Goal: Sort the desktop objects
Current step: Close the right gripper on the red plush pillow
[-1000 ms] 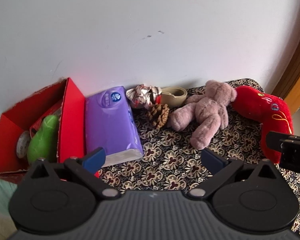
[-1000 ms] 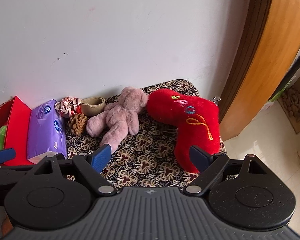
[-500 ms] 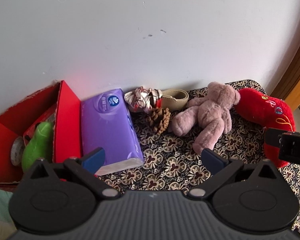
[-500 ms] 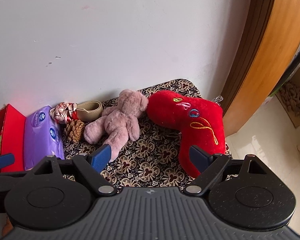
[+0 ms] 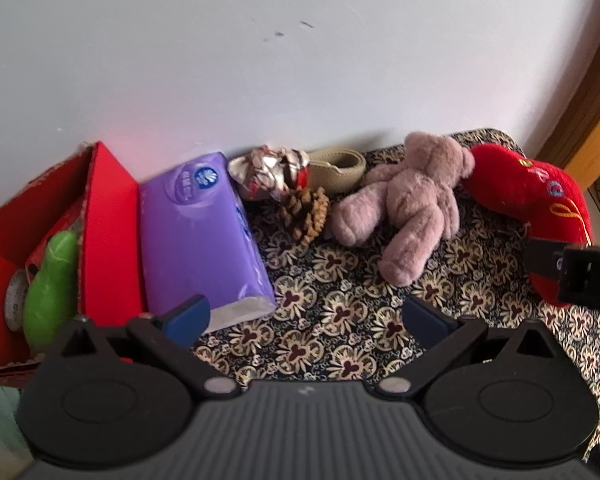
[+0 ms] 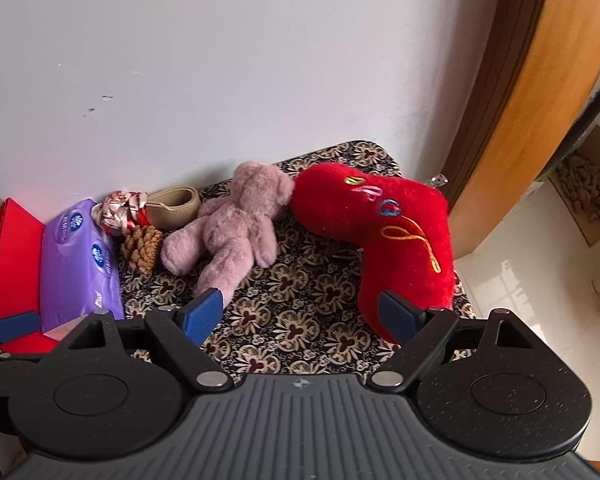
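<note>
Pink teddy bear (image 5: 410, 204) lying flat mid-surface, head toward the wall at 12 o'clock, legs splayed toward 6. At its 3 o'clock, touching the head: red plush cushion (image 5: 540, 196) with embroidered lettering, bent round toward the near right edge. At its 9 o'clock, just beside one arm: pine cone (image 5: 306, 212). Behind the cone, against the wall: crumpled patterned cloth (image 5: 270, 172) and a beige shoe (image 5: 338, 166), touching each other. Further toward 9 o'clock: purple tissue pack (image 5: 200, 236) lying flat against the wall of a red box (image 5: 110, 236); inside the box a green bottle (image 5: 54, 284) beside a round white lid-like thing, too small to read. All on a floral-patterned surface (image 5: 332, 316) pushed against a pale wall (image 5: 260, 60).

Left tool (image 5: 306, 316) released, blue pads wide apart, empty, hovering over the near edge, left pad overlapping the tissue pack's corner. Right tool (image 6: 298, 314) likewise released and empty, left pad just in front of the bear's leg, right pad in front of the cushion's lower end. Wooden door frame (image 6: 540, 80) at 2 o'clock in the right wrist view.
</note>
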Demonstrator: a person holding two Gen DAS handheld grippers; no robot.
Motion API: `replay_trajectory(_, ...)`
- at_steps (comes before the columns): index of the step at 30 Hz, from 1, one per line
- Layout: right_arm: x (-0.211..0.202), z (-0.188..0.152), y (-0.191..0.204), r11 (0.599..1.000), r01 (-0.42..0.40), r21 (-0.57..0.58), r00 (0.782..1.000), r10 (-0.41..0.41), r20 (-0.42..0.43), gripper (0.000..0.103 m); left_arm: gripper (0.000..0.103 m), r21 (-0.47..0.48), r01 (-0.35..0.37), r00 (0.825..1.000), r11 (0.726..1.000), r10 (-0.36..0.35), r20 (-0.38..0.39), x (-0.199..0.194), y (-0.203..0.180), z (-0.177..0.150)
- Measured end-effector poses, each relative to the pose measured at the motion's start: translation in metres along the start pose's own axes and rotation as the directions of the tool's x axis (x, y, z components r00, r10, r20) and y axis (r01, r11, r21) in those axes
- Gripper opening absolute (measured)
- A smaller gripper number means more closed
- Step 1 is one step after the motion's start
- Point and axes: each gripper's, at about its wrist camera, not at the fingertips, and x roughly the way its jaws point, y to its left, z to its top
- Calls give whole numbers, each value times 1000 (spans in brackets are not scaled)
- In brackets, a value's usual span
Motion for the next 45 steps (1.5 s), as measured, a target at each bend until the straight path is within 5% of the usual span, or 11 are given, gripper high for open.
replay_trajectory(11, 7, -5, -51, 986, 95, 135, 995, -96, 6, 87, 102, 124, 79, 997, 989, -80, 5, 8, -29, -4)
replay_trajectory(21, 55, 17, -81, 977, 129, 170, 991, -122, -49, 87, 102, 270, 197, 980, 942, -198, -23, 32, -81, 6)
replay_trajectory(27, 88, 27, -82, 982, 107, 155, 990, -90, -108, 87, 102, 359, 241, 969, 902, -243, -41, 35, -110, 3)
replay_trajectory(32, 107, 27, -83, 983, 109, 148, 984, -86, -158, 83, 102, 360, 243, 969, 901, -239, -57, 41, -107, 0)
replay_trajectory(39, 89, 13, -79, 991, 40, 129, 979, -13, -205, 66, 102, 336, 253, 968, 907, -238, -85, 48, -94, -5)
replay_trajectory(45, 70, -17, -80, 988, -51, 148, 958, 91, -273, 58, 102, 386, 334, 942, 860, -316, -112, 43, -95, -17)
